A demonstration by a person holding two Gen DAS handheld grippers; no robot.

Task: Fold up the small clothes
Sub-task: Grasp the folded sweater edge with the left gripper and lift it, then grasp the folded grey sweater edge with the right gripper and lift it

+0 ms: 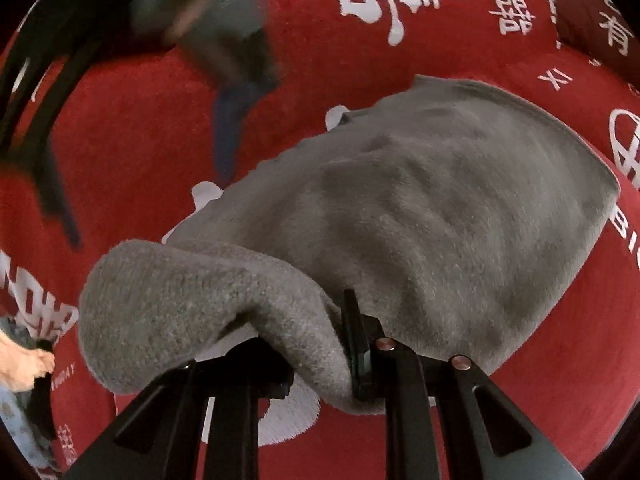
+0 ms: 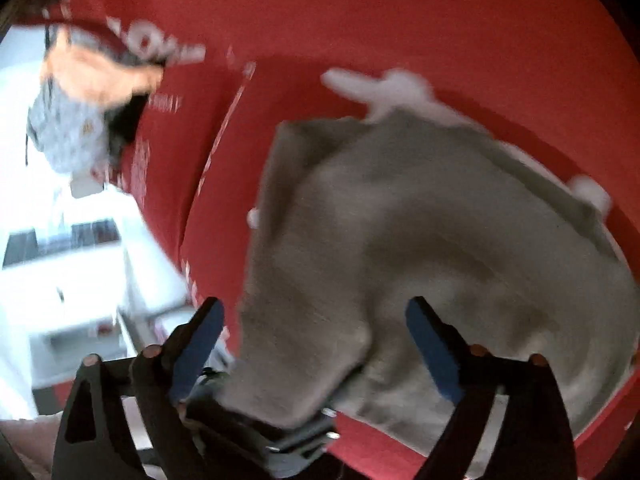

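A grey knitted garment lies on a red cloth with white characters. My left gripper is shut on the garment's near edge, which bulges up and drapes over the left finger. In the right wrist view, which is blurred, the same grey garment lies ahead. My right gripper is open, its blue-padded fingers standing wide apart over the garment's near corner. The right gripper also shows blurred at the upper left of the left wrist view.
The red cloth covers the work surface. Its edge runs down the left of the right wrist view, with a bright white floor and furniture beyond. A hand shows at the left edge of the left wrist view.
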